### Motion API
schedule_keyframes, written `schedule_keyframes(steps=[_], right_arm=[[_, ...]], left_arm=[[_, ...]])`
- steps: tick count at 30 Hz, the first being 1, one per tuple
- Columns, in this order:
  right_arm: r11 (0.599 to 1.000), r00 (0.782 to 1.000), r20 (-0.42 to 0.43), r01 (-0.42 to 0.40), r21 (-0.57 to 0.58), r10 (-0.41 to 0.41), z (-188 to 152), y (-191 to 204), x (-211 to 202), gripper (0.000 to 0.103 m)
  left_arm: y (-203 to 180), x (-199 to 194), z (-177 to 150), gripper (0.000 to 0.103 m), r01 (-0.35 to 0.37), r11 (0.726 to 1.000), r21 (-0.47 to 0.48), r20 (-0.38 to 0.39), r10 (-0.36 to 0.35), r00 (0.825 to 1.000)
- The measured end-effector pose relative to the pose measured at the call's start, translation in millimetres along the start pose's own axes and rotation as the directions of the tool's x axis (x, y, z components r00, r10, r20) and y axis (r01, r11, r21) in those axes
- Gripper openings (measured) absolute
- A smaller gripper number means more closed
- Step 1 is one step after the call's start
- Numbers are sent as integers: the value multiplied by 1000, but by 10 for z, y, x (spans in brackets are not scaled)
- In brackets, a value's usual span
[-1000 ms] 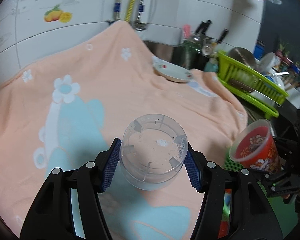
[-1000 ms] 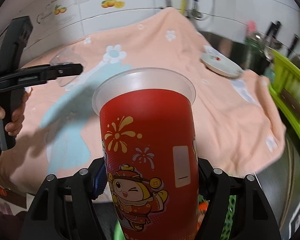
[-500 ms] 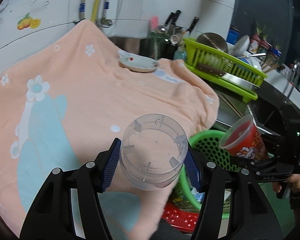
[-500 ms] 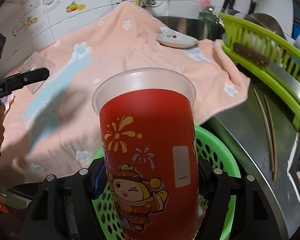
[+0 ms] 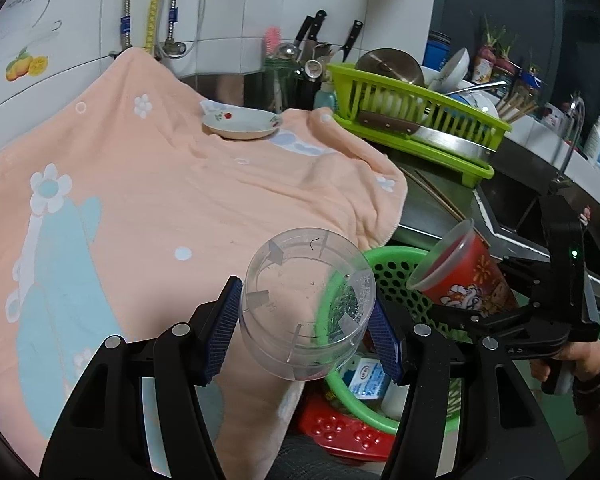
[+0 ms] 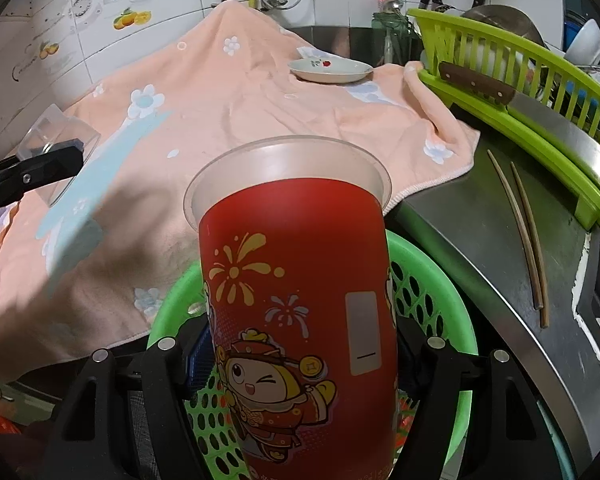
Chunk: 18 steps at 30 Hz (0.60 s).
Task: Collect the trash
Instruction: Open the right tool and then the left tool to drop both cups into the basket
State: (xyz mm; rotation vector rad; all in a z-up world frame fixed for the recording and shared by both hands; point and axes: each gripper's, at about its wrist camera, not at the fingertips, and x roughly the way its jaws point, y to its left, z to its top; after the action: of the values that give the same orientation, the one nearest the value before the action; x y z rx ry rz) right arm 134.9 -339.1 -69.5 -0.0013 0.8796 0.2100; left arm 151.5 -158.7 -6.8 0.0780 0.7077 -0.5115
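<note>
Right gripper (image 6: 296, 356) is clamped on the red cup (image 6: 296, 312), rim pointing to 12, and it's the nearer one, hanging right over the green basket (image 6: 432, 276). Left gripper (image 5: 306, 326) pinches the clear cup (image 5: 306, 304); basket (image 5: 396, 272) sits around 3, probably lower.

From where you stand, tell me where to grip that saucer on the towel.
Take the saucer by its raised rim, coming low from the near side across the towel. It is shallow and flat, so one finger goes under the lip, one over.
</note>
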Motion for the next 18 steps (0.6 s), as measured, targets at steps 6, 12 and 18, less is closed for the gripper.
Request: schedule_keyframes(steps=[6, 12, 18], right_arm=[[1000, 1000, -1, -1, 7, 1, -5, -20, 7, 68], [1000, 1000, 1, -1, 12, 1, 4, -31, 3, 69], [1000, 1000, -3, 4, 17, -4, 5, -29, 1, 72]], left_arm=[[-50, 8, -17, 60, 7, 1000, 7, -6, -7, 1000], [-86, 12, -33, 60, 15, 1000, 14, -11, -15, 1000], [-115, 10, -46, 60, 27, 999, 19, -13, -26, 1000]])
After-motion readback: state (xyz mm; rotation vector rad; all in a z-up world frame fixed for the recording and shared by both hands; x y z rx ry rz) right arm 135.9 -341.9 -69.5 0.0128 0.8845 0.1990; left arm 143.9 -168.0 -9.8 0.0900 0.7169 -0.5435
